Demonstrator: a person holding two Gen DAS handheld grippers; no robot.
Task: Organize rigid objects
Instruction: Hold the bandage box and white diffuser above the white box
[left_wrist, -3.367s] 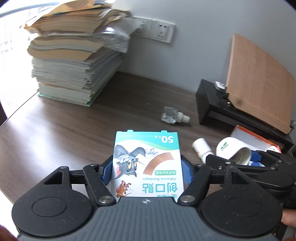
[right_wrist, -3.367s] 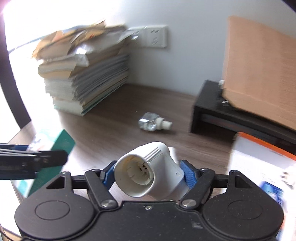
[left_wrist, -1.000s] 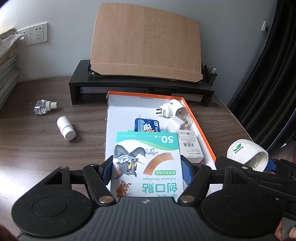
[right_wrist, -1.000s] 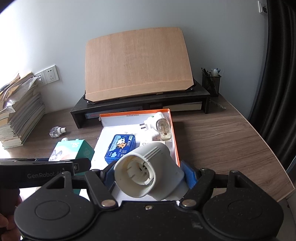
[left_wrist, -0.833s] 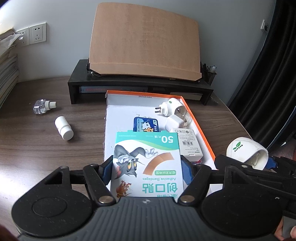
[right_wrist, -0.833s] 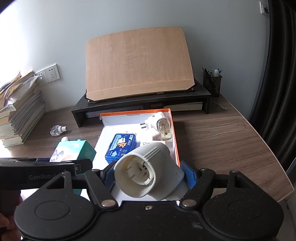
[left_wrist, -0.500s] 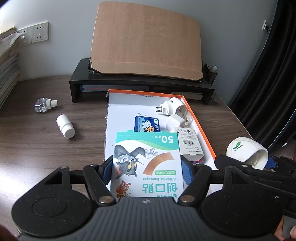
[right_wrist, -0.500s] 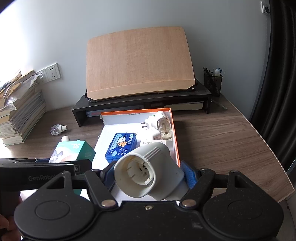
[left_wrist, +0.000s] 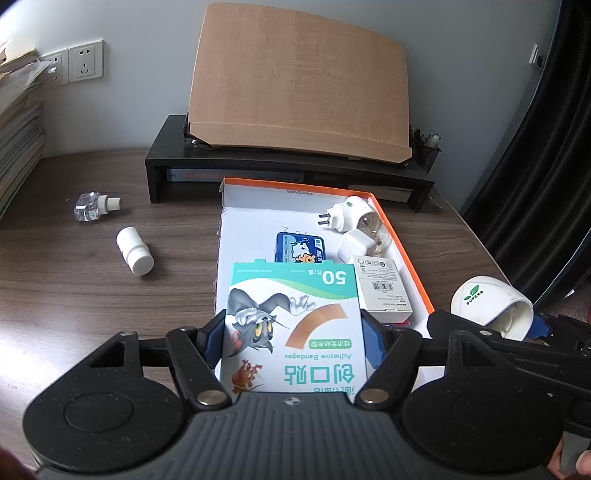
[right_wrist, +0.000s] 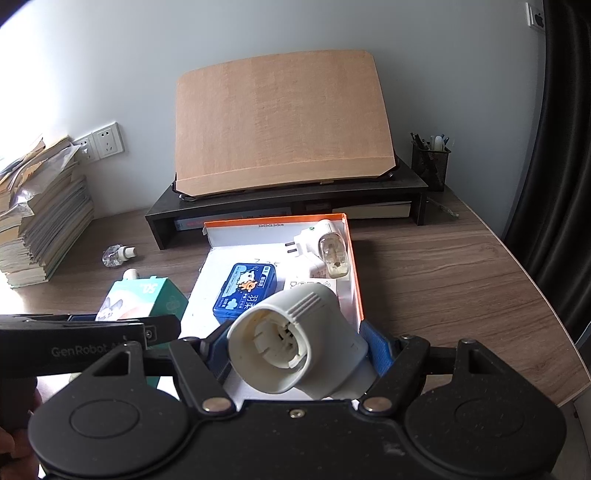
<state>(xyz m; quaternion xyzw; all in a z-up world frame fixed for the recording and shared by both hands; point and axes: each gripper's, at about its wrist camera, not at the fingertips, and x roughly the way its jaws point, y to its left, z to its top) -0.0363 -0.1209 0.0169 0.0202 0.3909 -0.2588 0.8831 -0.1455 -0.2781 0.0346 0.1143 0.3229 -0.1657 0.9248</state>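
Your left gripper (left_wrist: 293, 341) clamped on the bandage box (left_wrist: 293, 325), held over the orange-rimmed tray's (left_wrist: 413, 266) near end, your right gripper (right_wrist: 295, 350) clamped on the white plug-in device (right_wrist: 299, 347), above the same tray.

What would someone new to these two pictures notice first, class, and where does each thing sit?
First, the bandage box clamped in the left gripper, low in the left view over the near end of the orange tray. Next, the white heater gripped by the right gripper, also near the tray. Behind both, a tilted brown board stands on the black stand.
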